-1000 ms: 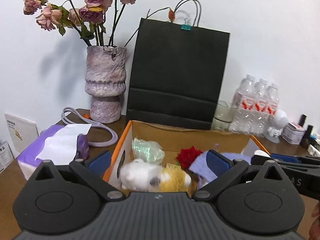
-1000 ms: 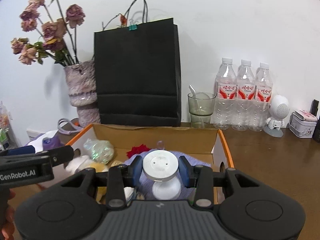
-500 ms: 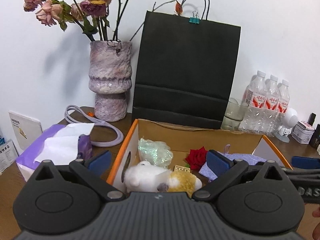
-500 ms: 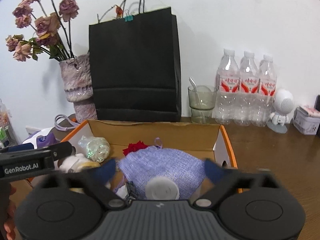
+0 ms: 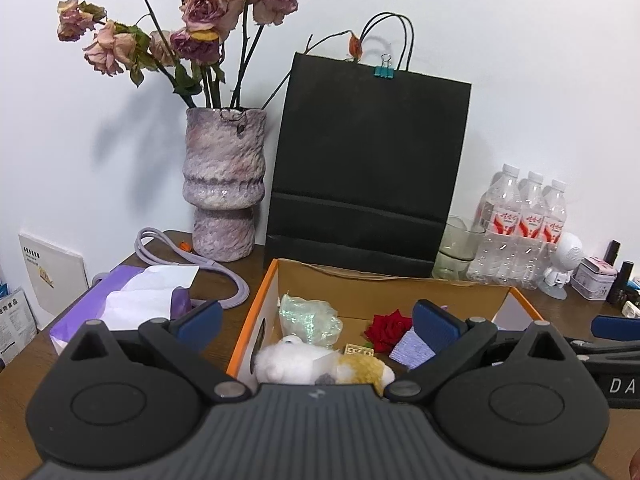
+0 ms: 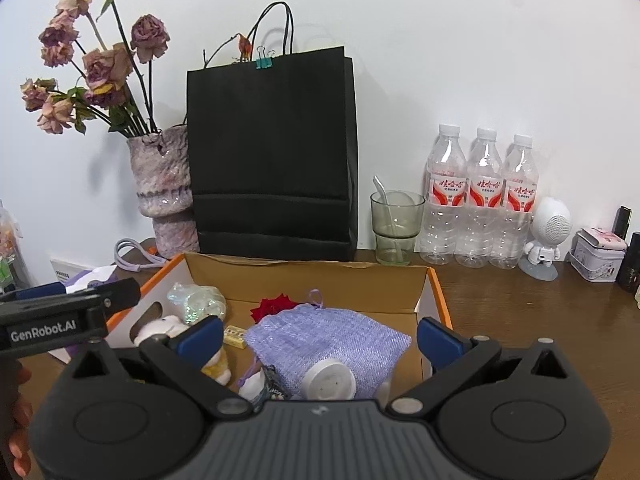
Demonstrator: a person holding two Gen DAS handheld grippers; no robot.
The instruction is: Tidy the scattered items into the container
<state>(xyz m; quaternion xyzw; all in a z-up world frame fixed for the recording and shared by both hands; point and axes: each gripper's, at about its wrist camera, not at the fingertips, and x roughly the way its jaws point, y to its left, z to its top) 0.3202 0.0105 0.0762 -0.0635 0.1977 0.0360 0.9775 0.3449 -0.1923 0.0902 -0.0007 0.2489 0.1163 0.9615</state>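
A cardboard box (image 6: 436, 292) with an orange rim holds a lavender knitted pouch (image 6: 328, 332), a red rose (image 6: 276, 306), a shimmery wrapped bundle (image 5: 308, 316), a small yellow tile (image 5: 359, 350) and a white-and-yellow plush toy (image 5: 320, 368). A white round device (image 6: 330, 380) lies on the pouch's near edge, free of any pad. Over the box's near side my right gripper (image 6: 319, 338) stands open, wide apart. My left gripper (image 5: 318, 322) is open and holds nothing above the box's left end (image 5: 256, 320); the plush lies below it.
Behind the box stand a black paper bag (image 6: 272, 152) and a vase of dried roses (image 5: 224, 184). A purple tissue pack (image 5: 132, 304) and a lavender cable (image 5: 236, 280) lie left. A glass with a spoon (image 6: 396, 228), three water bottles (image 6: 484, 200), a white robot figure (image 6: 546, 236) and a tin (image 6: 598, 254) stand right.
My right gripper opened and let go of the white round device, which now lies on the lavender pouch in the box. The left gripper stayed open.
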